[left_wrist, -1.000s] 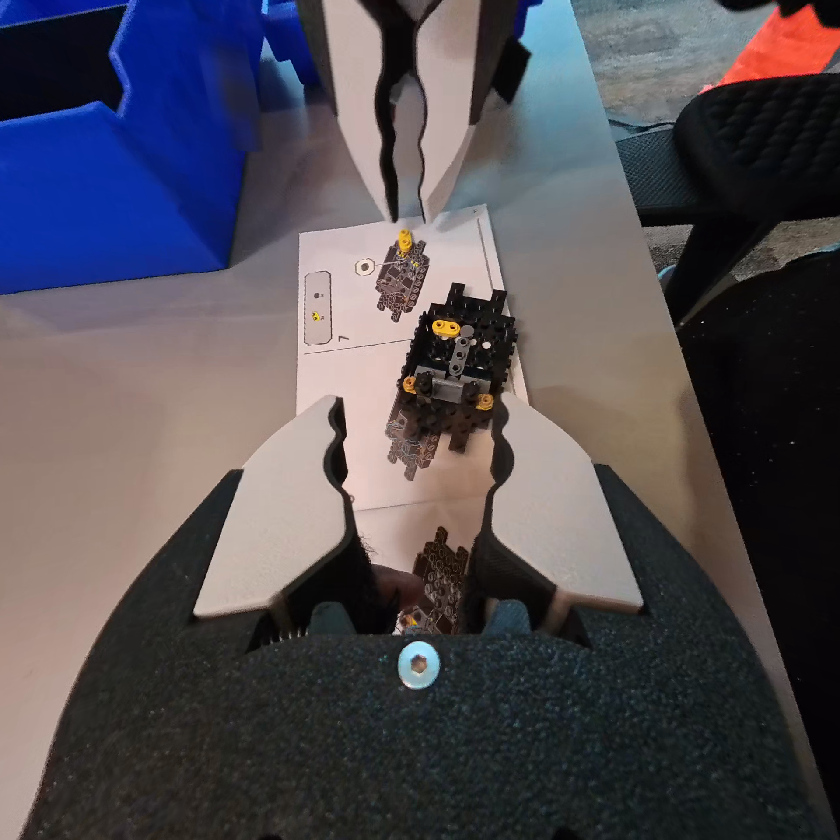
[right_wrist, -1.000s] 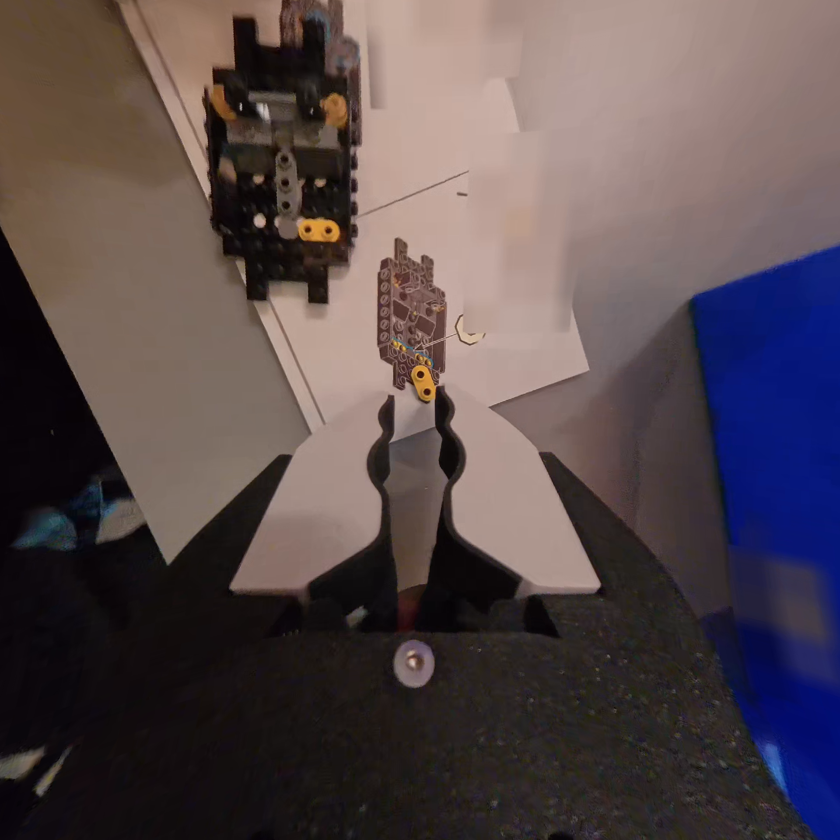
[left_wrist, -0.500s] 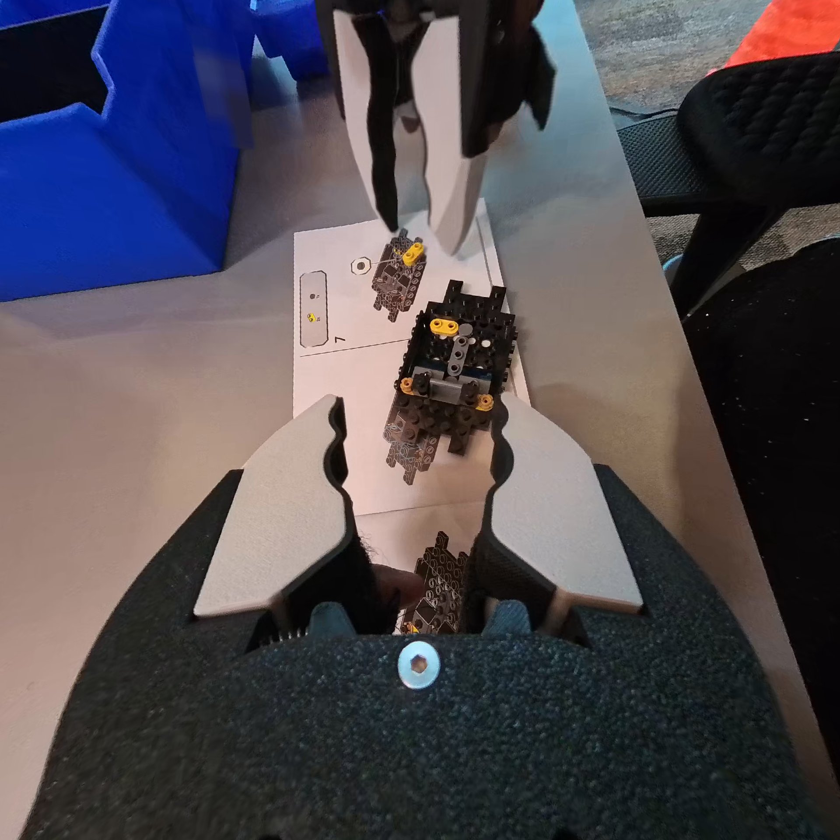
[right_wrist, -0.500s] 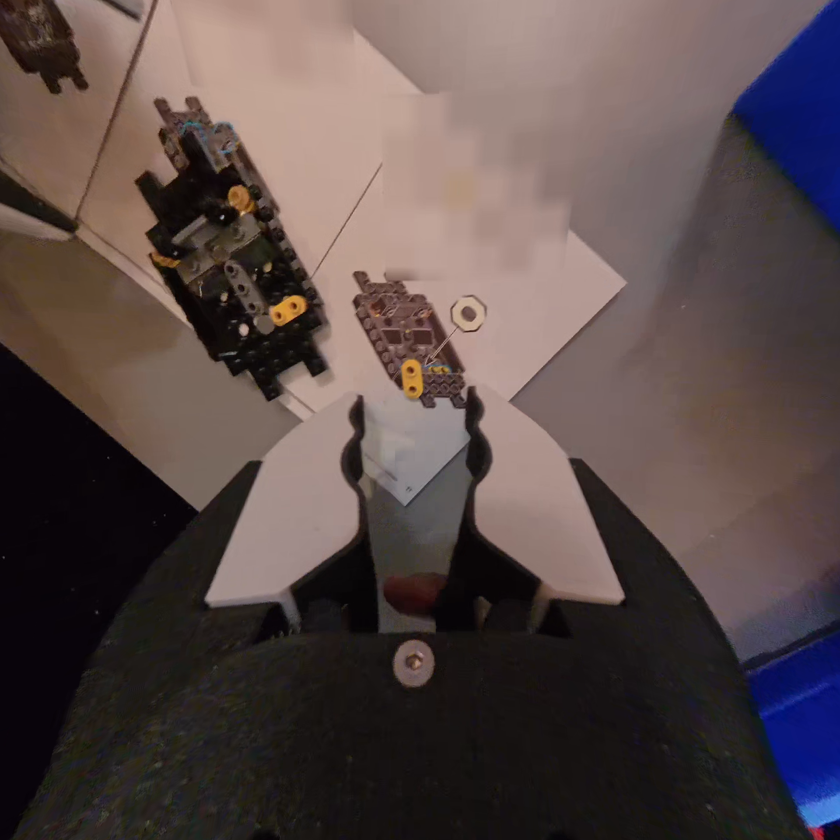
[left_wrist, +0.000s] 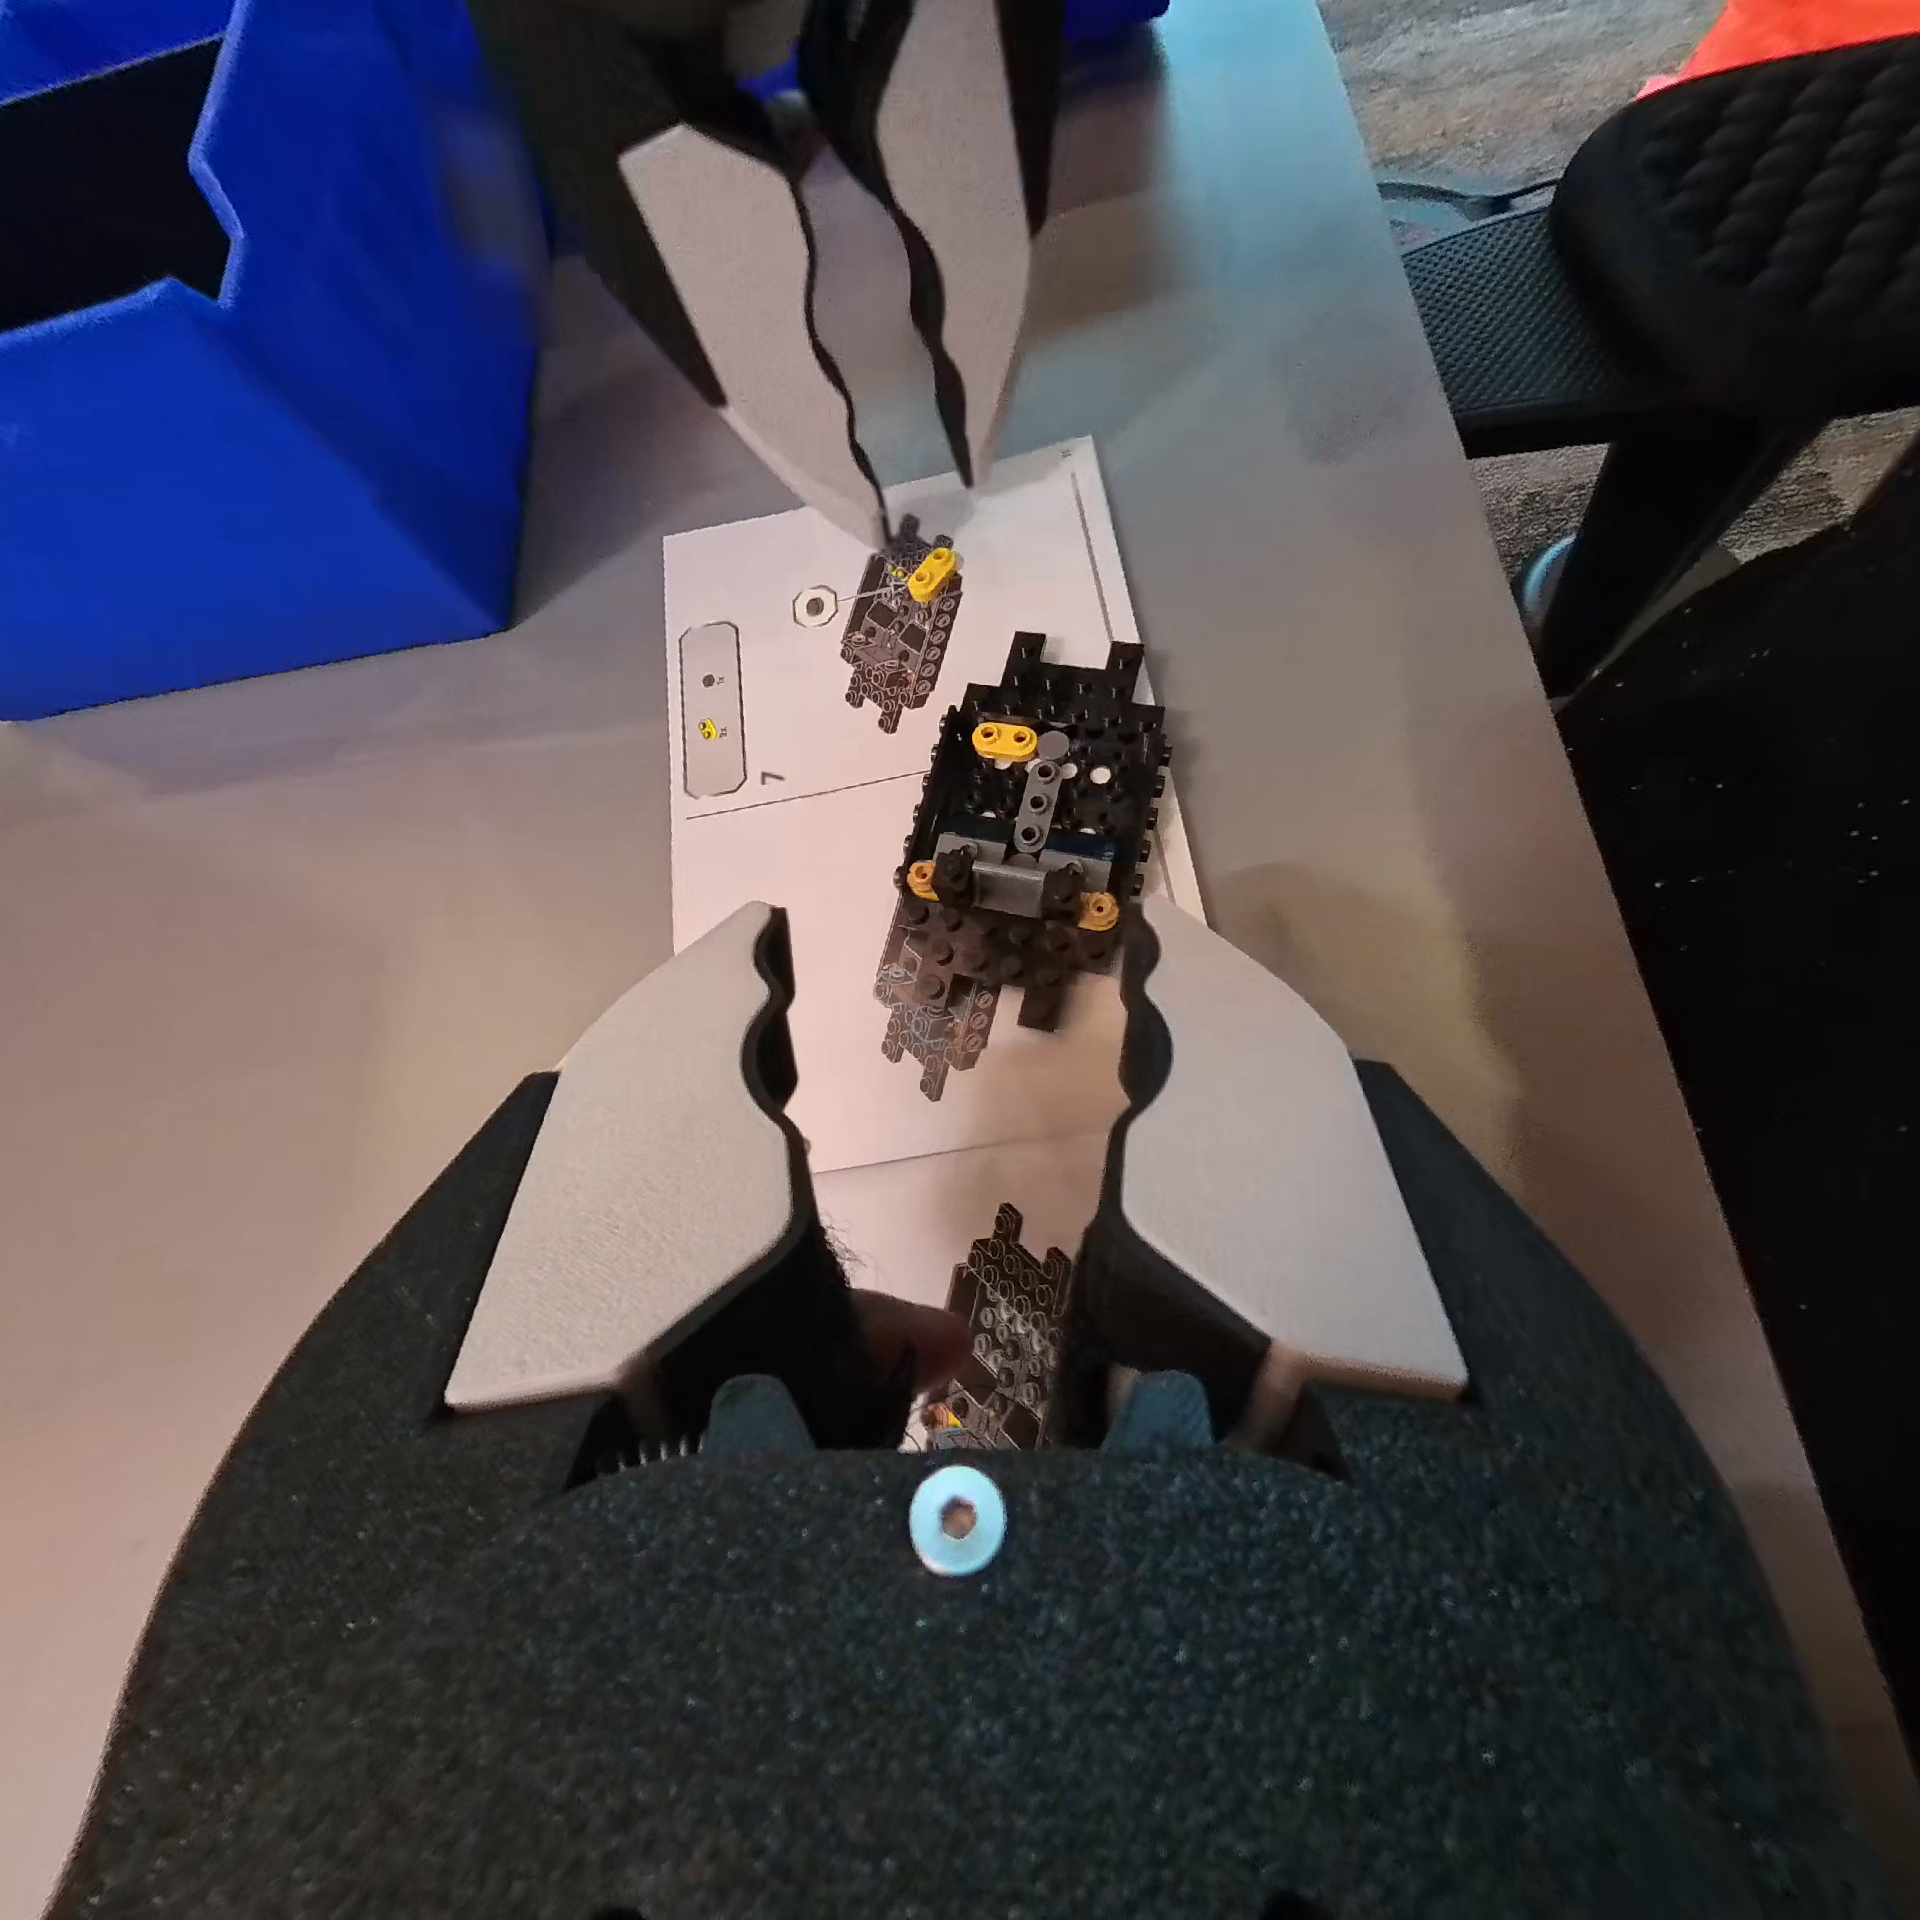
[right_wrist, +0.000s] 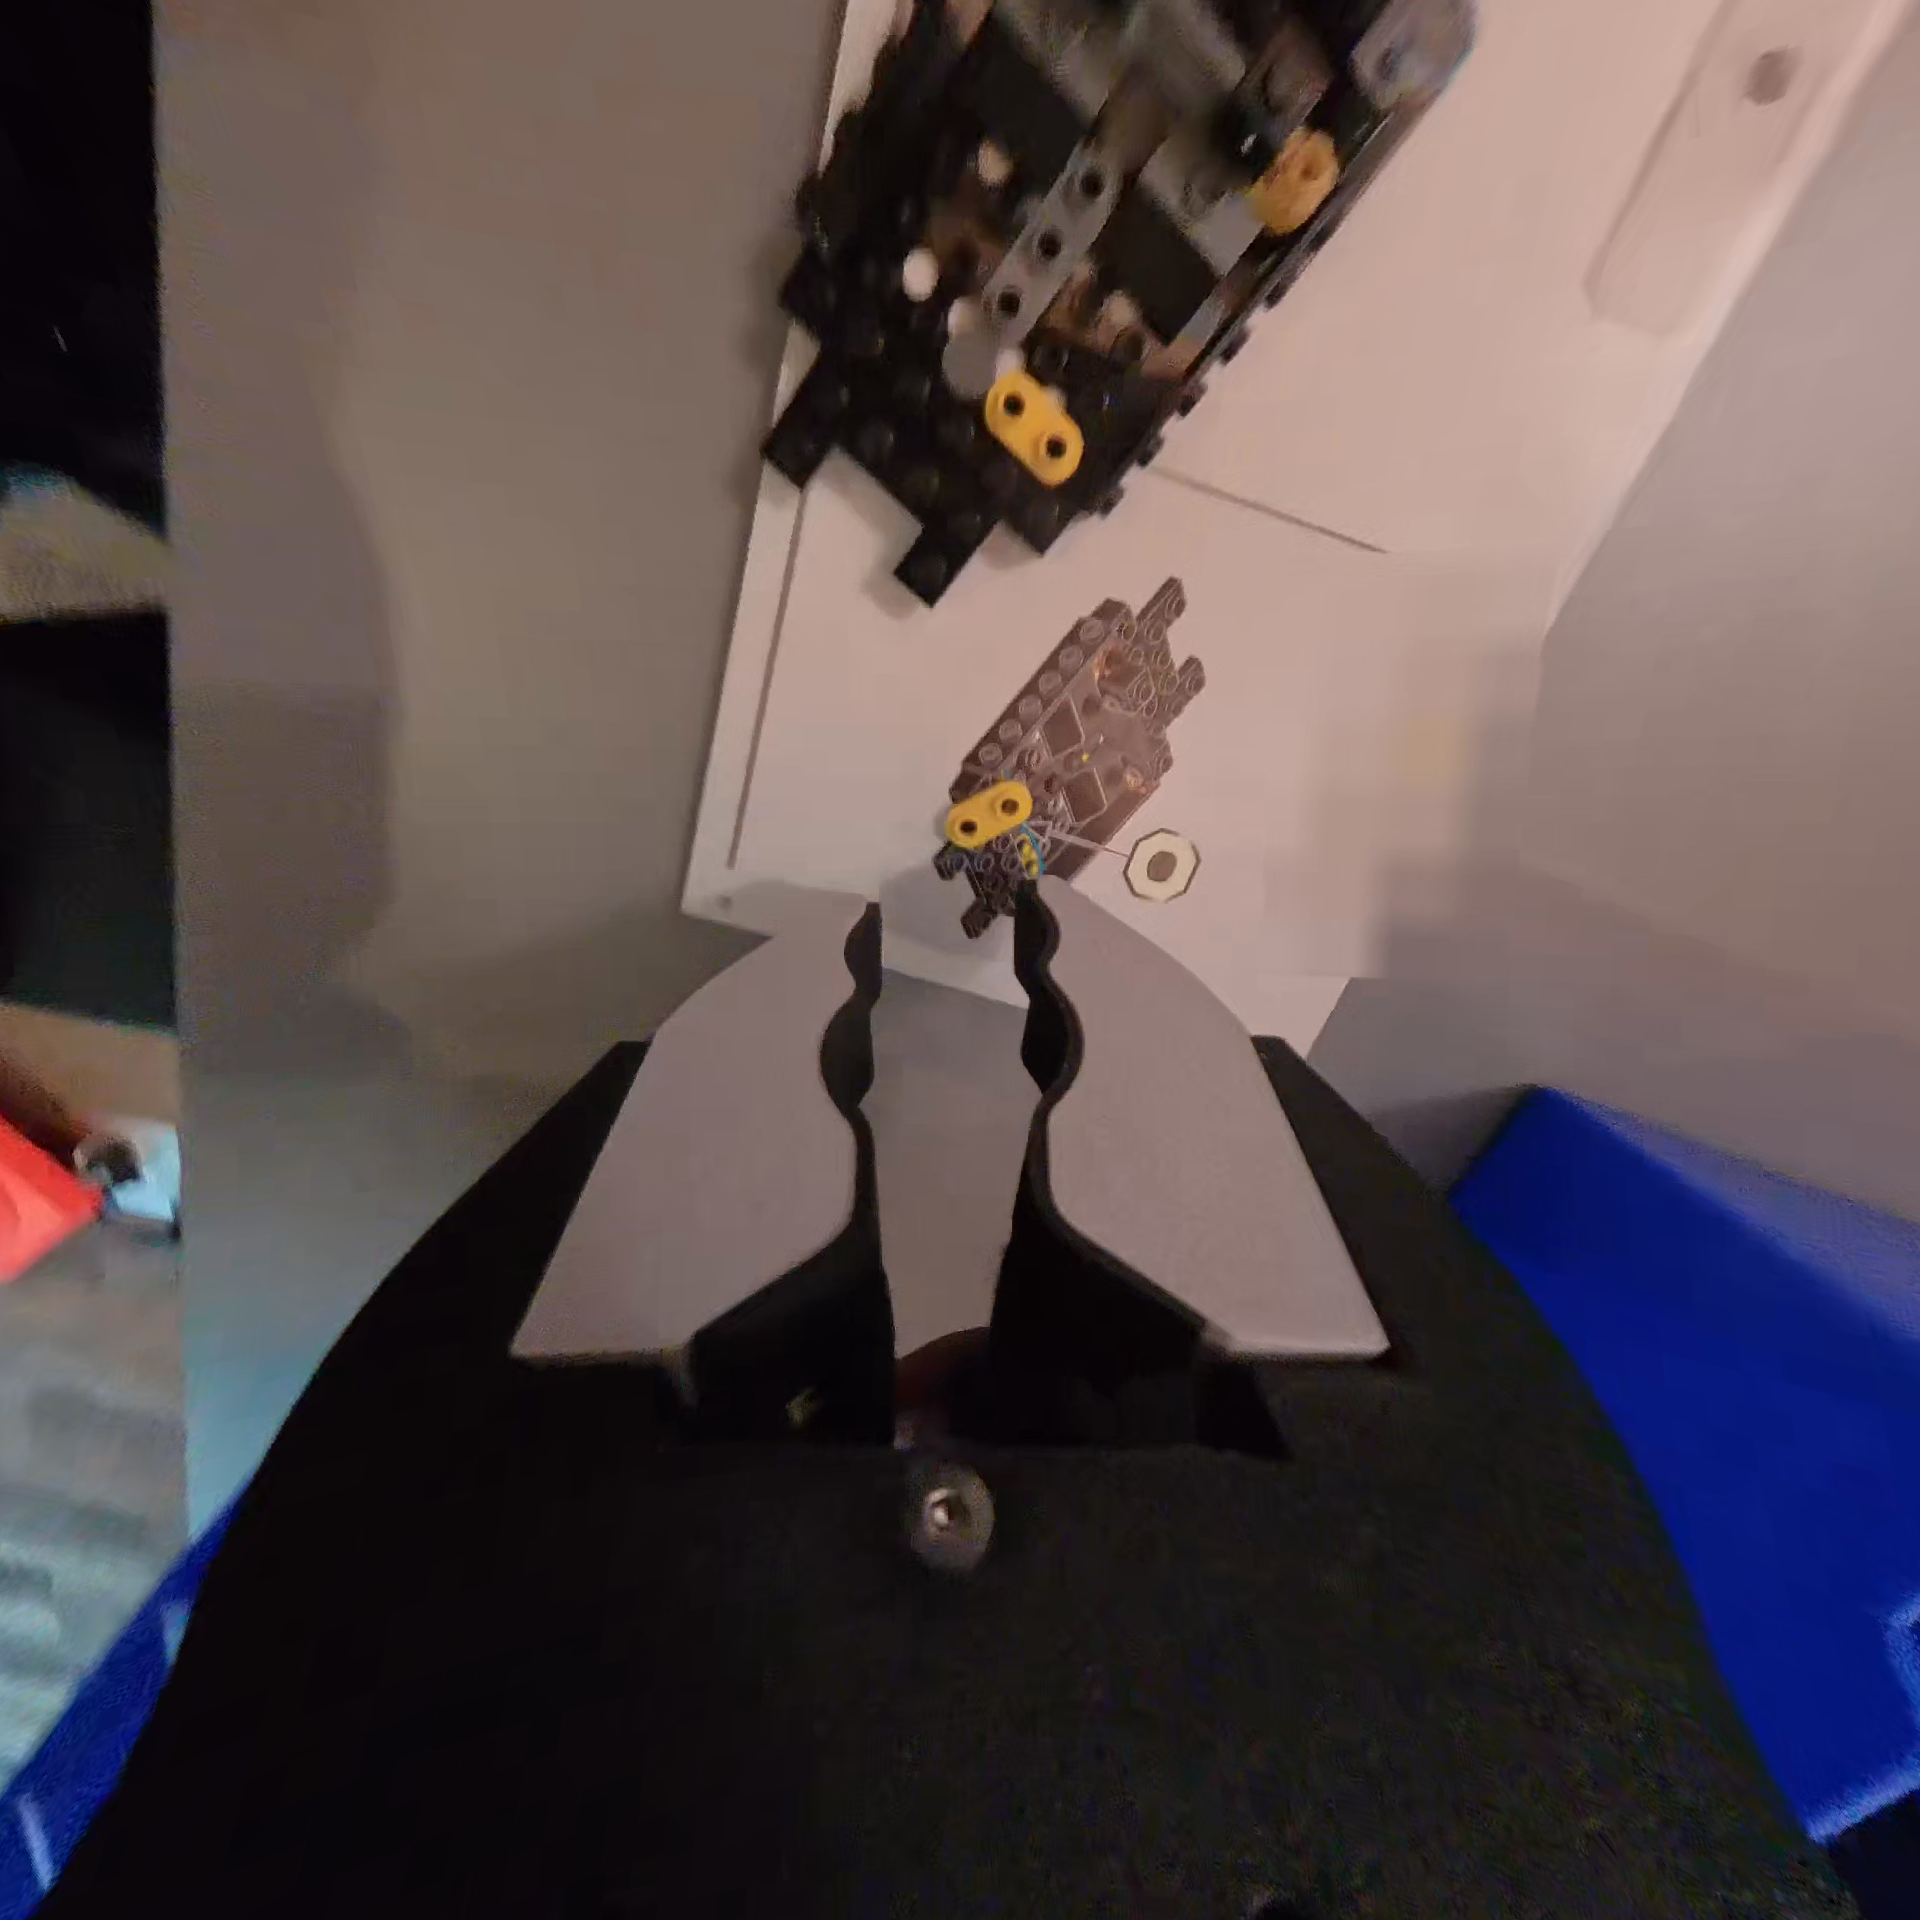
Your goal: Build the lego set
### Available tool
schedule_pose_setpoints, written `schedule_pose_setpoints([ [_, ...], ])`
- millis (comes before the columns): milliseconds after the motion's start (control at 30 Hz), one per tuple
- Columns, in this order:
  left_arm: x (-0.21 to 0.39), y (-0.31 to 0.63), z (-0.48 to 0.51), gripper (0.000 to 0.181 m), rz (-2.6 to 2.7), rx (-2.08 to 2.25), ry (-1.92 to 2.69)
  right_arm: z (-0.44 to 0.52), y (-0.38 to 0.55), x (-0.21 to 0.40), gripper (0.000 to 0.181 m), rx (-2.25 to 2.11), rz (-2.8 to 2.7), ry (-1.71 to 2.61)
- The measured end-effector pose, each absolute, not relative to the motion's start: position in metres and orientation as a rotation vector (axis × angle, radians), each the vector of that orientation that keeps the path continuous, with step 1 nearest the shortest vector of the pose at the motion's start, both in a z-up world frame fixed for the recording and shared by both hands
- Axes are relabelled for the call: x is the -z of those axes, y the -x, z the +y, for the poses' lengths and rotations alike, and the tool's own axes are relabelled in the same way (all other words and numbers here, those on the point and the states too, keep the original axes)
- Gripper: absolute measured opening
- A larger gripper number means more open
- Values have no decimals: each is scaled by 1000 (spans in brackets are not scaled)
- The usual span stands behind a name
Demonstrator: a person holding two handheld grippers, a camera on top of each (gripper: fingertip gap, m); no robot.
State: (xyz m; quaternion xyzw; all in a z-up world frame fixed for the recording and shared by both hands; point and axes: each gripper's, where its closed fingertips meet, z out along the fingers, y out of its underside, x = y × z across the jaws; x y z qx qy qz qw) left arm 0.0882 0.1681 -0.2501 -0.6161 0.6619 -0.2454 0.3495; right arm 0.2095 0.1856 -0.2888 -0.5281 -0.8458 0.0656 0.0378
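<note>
A black lego model with grey and yellow parts lies on a white instruction sheet. A yellow two-hole piece sits on the model. A second, loose yellow two-hole piece lies on the sheet's far end. My left gripper is open and empty, its tips at the model's near end. My right gripper points down just beyond the loose piece, jaws a little apart and empty. In the right wrist view the loose piece lies just ahead of the right gripper, with the model farther on.
Blue bins stand at the far left of the grey table; one also shows in the right wrist view. The table's edge runs close on the right, with a black chair beyond it. My right fingertips sit around 12 centimetres from my left ones.
My right gripper has swung round above the sheet's far end; its jaws opened wider, then narrowed. The loose yellow piece has turned slightly. My left gripper and the model have stayed put.
</note>
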Motion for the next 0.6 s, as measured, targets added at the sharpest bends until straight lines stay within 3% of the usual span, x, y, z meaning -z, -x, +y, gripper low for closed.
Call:
schedule_pose_setpoints([
  [267, 255, -90, 167, 60, 1713, 637, 1622, 186, -199, 293, 29, -193, -2819, 1388],
  [600, 256, -92, 167, 60, 1713, 625, 1639, 186, -191, 294, 20, -245, -2769, 1339],
])
